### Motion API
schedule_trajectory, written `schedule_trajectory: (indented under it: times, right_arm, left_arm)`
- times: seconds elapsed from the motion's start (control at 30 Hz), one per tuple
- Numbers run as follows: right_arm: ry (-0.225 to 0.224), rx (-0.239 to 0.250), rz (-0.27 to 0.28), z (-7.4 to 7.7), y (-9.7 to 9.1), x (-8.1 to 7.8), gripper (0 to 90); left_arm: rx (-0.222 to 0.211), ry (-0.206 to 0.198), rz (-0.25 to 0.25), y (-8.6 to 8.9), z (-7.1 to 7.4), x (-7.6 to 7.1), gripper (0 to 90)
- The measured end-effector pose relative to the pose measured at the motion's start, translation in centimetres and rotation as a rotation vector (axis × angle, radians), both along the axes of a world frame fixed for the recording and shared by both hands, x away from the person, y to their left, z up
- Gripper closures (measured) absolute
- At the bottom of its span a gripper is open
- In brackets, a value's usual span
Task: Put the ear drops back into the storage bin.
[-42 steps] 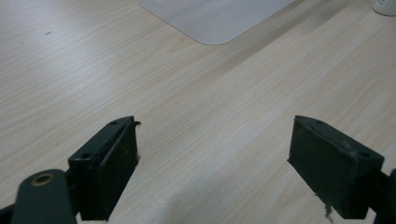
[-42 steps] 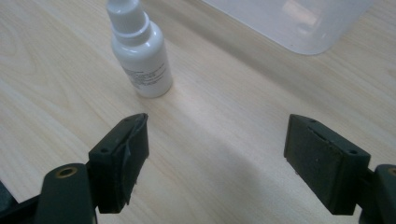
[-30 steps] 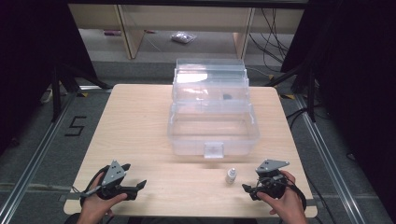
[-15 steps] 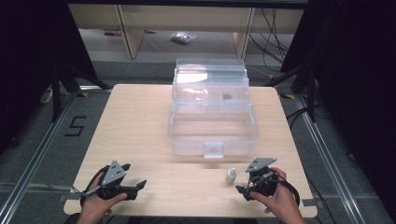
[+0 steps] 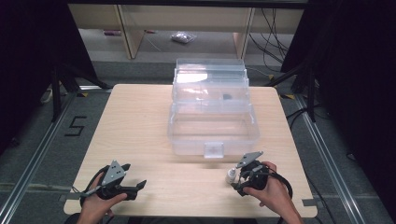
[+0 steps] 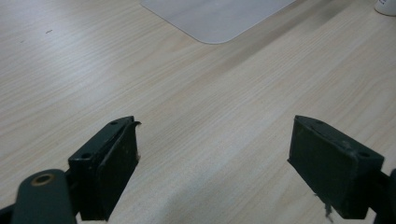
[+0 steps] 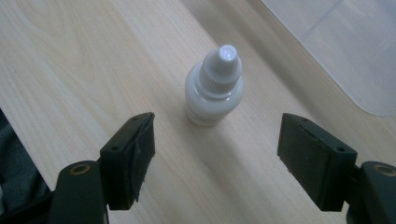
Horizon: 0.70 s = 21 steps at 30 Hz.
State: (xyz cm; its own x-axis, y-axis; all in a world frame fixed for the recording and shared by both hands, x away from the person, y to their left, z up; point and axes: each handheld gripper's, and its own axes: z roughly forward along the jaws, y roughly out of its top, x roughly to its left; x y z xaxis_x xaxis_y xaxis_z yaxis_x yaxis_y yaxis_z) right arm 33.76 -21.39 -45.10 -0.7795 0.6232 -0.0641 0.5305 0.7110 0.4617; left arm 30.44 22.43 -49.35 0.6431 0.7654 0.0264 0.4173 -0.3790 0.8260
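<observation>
A small white dropper bottle (image 7: 215,87) stands upright on the wooden table (image 5: 140,130), near its front right (image 5: 230,175). My right gripper (image 7: 215,163) is open and points at the bottle, which stands just ahead of the jaws and apart from them. In the high view the right gripper (image 5: 239,179) sits right beside the bottle. A clear plastic box (image 5: 212,126) with its lid raised stands at the middle of the table. My left gripper (image 5: 138,185) rests open at the front left, with bare wood between its jaws (image 6: 212,163).
A small dark item (image 5: 227,97) lies in the upper part of the clear box. The box's corner shows at the top of the left gripper view (image 6: 215,18) and the right gripper view (image 7: 345,51). Cables and shelving stand beyond the table.
My right gripper has moved left and forward, closing in on the white bottle. The left gripper has stayed still.
</observation>
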Motion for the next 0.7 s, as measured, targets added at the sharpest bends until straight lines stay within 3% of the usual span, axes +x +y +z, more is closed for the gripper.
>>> schedule_trajectory:
  times: [0.13, 0.17, 0.3, 0.53, 0.57, 0.6, 0.7]
  right_arm:
    - [0.005, -0.018, 0.023, 0.0, 0.4, 0.5, 29.6]
    - [0.008, -0.026, 0.026, 0.0, 0.5, 0.6, 29.6]
    - [0.017, -0.034, 0.04, 0.0, 0.9, 0.9, 30.8]
    - [0.026, -0.097, 0.074, -0.2, 1.7, 1.9, 33.0]
    - [0.036, -0.102, 0.08, -0.3, 1.8, 2.0, 33.5]
    - [0.031, -0.111, 0.086, -0.4, 1.9, 2.1, 33.7]
    - [0.056, -0.102, 0.082, -0.5, 2.3, 2.2, 34.6]
  left_arm:
    - [0.002, 0.0, 0.004, 0.0, 0.0, 0.0, 15.2]
    - [0.022, 0.001, -0.005, 0.1, 0.1, 0.0, 15.2]
    - [0.005, -0.004, 0.004, 0.0, 0.0, 0.0, 15.2]
    - [0.001, -0.001, 0.003, 0.0, 0.0, 0.0, 15.2]
    - [0.021, 0.002, -0.006, 0.1, 0.1, 0.0, 15.2]
    - [0.005, 0.001, -0.001, 0.0, 0.0, 0.0, 15.2]
    - [0.0, 0.001, -0.001, 0.0, 0.0, 0.0, 15.2]
